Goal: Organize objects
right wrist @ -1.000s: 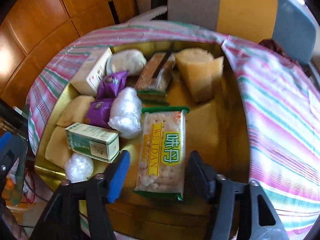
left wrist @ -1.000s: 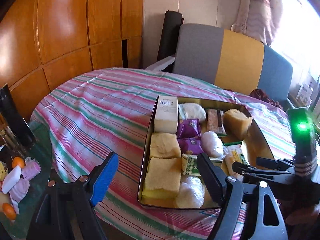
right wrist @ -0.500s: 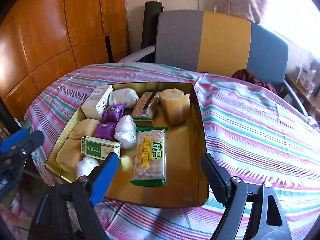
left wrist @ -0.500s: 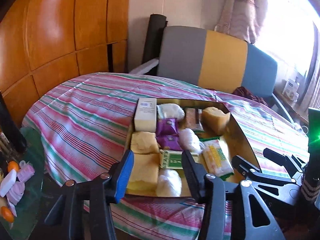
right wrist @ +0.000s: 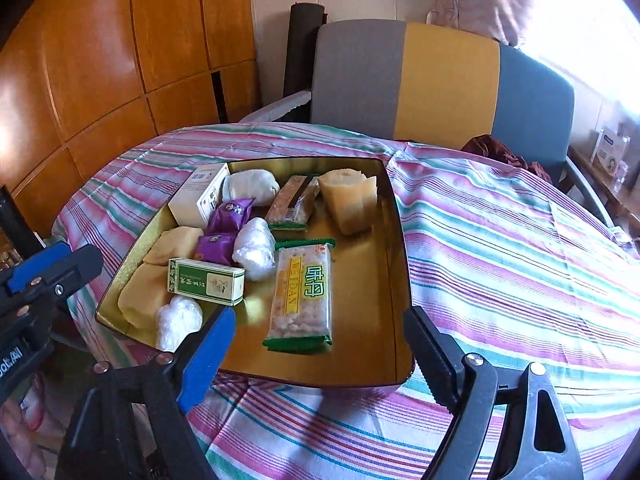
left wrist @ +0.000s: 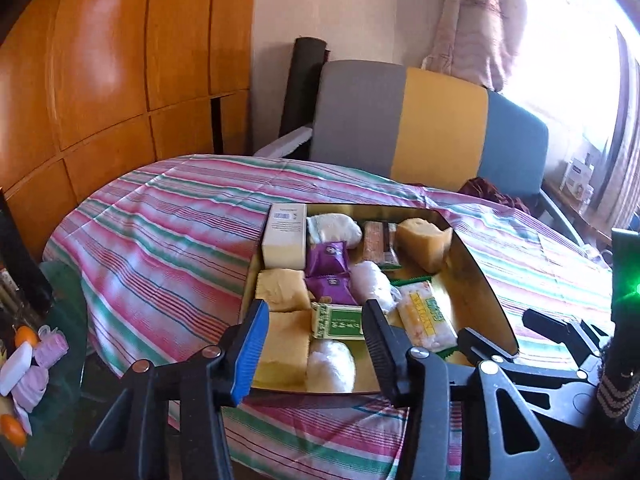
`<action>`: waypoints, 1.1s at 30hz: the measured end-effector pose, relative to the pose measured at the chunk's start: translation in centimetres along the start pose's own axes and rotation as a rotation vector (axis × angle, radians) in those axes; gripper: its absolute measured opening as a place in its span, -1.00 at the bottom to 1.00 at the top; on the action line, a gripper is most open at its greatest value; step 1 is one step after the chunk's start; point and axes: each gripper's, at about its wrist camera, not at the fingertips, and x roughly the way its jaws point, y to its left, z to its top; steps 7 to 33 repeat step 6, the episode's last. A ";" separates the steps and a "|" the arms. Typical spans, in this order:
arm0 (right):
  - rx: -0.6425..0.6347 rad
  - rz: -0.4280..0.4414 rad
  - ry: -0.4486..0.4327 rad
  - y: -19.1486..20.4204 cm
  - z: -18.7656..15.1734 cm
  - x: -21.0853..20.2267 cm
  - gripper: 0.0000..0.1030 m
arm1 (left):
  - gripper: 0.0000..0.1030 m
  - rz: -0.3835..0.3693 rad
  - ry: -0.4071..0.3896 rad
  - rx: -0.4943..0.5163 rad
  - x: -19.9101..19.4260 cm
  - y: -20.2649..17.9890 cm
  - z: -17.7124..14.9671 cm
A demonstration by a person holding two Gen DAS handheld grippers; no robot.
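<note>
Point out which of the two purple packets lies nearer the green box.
The lower purple packet, directly above the green box and almost touching it. The other purple packet sits farther back, beside the white box.

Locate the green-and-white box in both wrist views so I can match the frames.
Left wrist: the green-and-white box lies low in the gold tray, just above the gap between the left tongs.
Right wrist: the box sits left of centre, left of the cracker packet.
Shared landmark: the grey, yellow and blue chair behind the table.
</note>
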 end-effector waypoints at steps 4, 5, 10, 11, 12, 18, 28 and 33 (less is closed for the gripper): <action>-0.009 -0.007 -0.004 0.3 0.1 -0.1 0.68 | -0.06 0.020 -0.034 -0.010 -0.3 0.4 0.1; -0.014 -0.008 -0.007 0.4 0.1 -0.2 0.68 | -0.06 0.035 -0.037 -0.006 -0.2 0.5 0.1; -0.019 -0.012 -0.011 0.5 0.2 -0.2 0.68 | -0.06 0.038 -0.033 -0.004 -0.1 0.5 0.1; -0.019 -0.012 -0.011 0.5 0.2 -0.2 0.68 | -0.06 0.038 -0.033 -0.004 -0.1 0.5 0.1; -0.019 -0.012 -0.011 0.5 0.2 -0.2 0.68 | -0.06 0.038 -0.033 -0.004 -0.1 0.5 0.1; -0.019 -0.012 -0.011 0.5 0.2 -0.2 0.68 | -0.06 0.038 -0.033 -0.004 -0.1 0.5 0.1; -0.019 -0.012 -0.011 0.5 0.2 -0.2 0.68 | -0.06 0.038 -0.033 -0.004 -0.1 0.5 0.1; -0.019 -0.012 -0.011 0.5 0.2 -0.2 0.68 | -0.06 0.038 -0.033 -0.004 -0.1 0.5 0.1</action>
